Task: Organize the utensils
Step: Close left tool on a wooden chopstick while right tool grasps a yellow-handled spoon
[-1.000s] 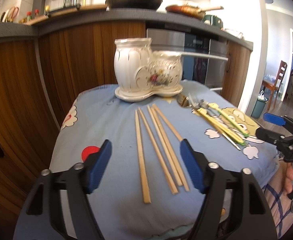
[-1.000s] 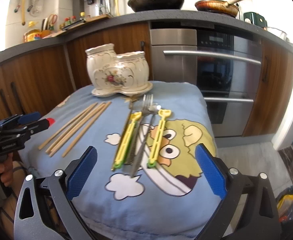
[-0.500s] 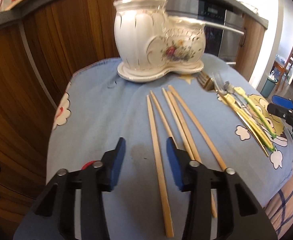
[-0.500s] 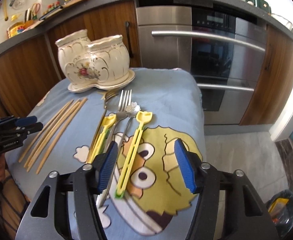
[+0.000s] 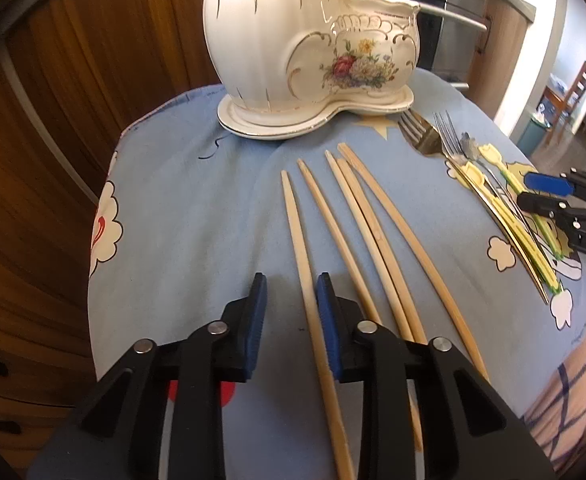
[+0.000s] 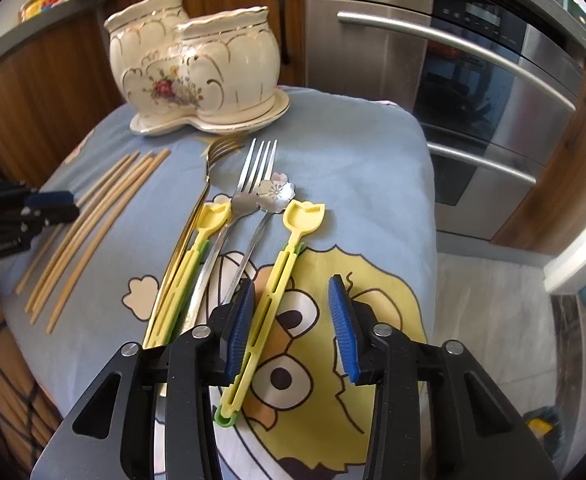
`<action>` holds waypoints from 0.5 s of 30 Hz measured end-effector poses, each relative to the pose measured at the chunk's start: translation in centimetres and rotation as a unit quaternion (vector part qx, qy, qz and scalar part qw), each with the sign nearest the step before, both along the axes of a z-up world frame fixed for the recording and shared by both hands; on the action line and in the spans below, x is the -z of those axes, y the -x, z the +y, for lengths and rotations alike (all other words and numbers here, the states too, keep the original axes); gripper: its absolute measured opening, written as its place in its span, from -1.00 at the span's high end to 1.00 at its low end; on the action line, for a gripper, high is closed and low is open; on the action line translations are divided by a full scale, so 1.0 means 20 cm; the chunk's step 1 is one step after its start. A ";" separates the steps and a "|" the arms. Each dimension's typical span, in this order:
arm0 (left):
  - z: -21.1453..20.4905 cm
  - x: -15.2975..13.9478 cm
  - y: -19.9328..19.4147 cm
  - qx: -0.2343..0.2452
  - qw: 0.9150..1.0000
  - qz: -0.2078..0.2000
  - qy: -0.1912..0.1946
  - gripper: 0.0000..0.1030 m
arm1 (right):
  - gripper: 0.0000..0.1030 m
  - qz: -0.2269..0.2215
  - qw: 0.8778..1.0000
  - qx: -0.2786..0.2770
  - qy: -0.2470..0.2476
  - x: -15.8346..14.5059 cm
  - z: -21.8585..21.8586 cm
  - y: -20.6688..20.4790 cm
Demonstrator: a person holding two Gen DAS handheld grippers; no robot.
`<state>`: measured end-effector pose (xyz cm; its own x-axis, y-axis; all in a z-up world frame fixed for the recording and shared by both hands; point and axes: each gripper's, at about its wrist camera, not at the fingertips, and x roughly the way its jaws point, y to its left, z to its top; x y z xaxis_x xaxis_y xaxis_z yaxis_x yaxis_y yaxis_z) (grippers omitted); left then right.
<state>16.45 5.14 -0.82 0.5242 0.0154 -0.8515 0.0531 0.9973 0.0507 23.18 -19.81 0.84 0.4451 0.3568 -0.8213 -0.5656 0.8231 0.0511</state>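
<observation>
Parted by a narrow gap on the left gripper (image 5: pixel 289 312), blue pads low over the pale blue cartoon-print cloth (image 5: pixel 181 200), gripping nothing; leftmost of five long pale wooden chopsticks (image 5: pixel 307 276) running just inside the right pad, contact impossible to judge. Lower ends of the other four chopsticks (image 5: pixel 373 240) hidden behind the black finger frame. Parted wider on the right gripper (image 6: pixel 291 322), likewise holding nothing; yellow plastic spoon-shaped utensil with a green underlayer (image 6: pixel 275 292) lying beside the left blue pad, slanting under it toward the bottom, green tip showing between the finger frames. Whether pad and handle touch, hard to tell.

Left of that, second yellow utensil of the same kind (image 6: pixel 191 272), gold-coloured fork (image 6: pixel 201 204), silver fork (image 6: pixel 249 176) and silver spoon with a flower-shaped bowl (image 6: pixel 276 192), handles bunched together and overlapping, lower ends covered by the gripper body. Cream ceramic two-pot holder with gold trim and a painted flower bouquet (image 6: pixel 197 60) standing upright on its matching base at the far end of the cloth, beyond all the utensils; top cut off in the left wrist view, inside not visible in either. Beyond it, wooden cabinet fronts (image 5: pixel 73 80) and stainless steel oven (image 6: pixel 453 80), edges lost in fisheye darkness
</observation>
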 end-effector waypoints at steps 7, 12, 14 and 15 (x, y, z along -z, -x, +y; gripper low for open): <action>0.03 -0.02 -0.05 0.044 0.997 0.055 -0.007 0.69 | 0.59 0.025 0.997 -0.057 0.042 -0.02 0.02 -0.07; 0.04 -0.03 -0.13 0.078 0.991 0.108 -0.009 0.73 | 0.67 0.071 0.989 -0.107 0.079 -0.03 0.06 -0.15; 0.03 -0.04 -0.16 0.092 0.986 0.135 -0.014 0.73 | 0.67 0.094 0.983 -0.124 0.101 -0.03 0.09 -0.19; 0.02 -0.04 -0.18 0.102 0.983 0.153 -0.020 0.73 | 0.66 0.104 0.980 -0.130 0.108 -0.03 0.10 -0.21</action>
